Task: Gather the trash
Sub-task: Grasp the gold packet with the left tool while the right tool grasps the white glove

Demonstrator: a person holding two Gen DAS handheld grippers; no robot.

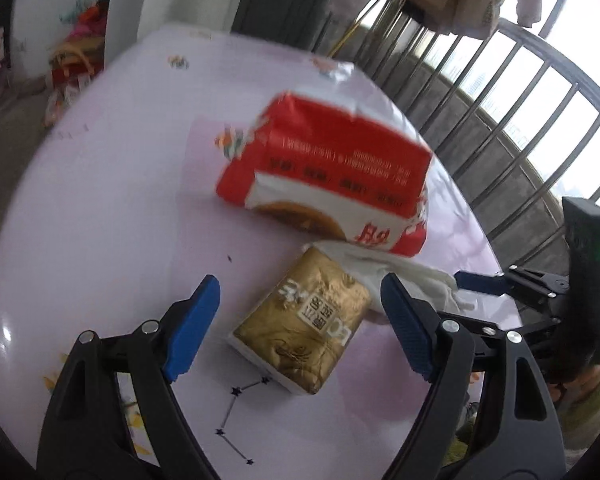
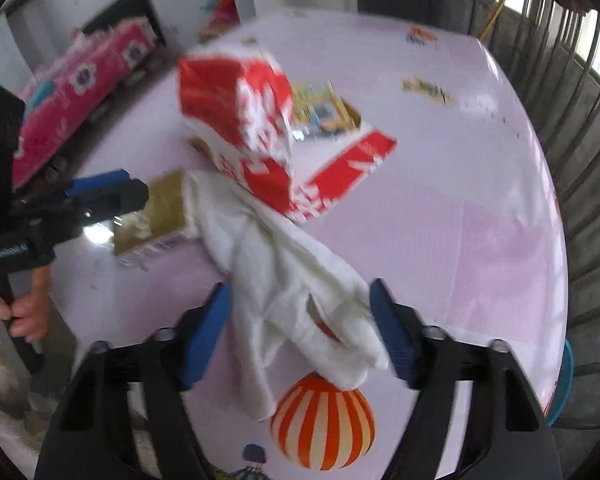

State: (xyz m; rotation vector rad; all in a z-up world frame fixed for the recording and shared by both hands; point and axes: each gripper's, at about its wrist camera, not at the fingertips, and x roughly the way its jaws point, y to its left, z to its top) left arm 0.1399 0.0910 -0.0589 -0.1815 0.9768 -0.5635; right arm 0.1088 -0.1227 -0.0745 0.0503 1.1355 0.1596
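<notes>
Here, left gripper (image 1: 300, 320) spread wide around gold tissue pack (image 1: 304, 328) near table (image 1: 100, 200) front edge. Red-and-white bag (image 1: 324, 168) just behind, toward the middle. Rightward, crumpled white tissue (image 2: 296, 288) touching pack and bag, between fingers of right gripper (image 2: 300, 332), spread, not pinching.

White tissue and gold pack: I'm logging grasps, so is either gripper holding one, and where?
Neither. The left gripper straddles the gold pack, the right gripper the white tissue, both open.
</notes>
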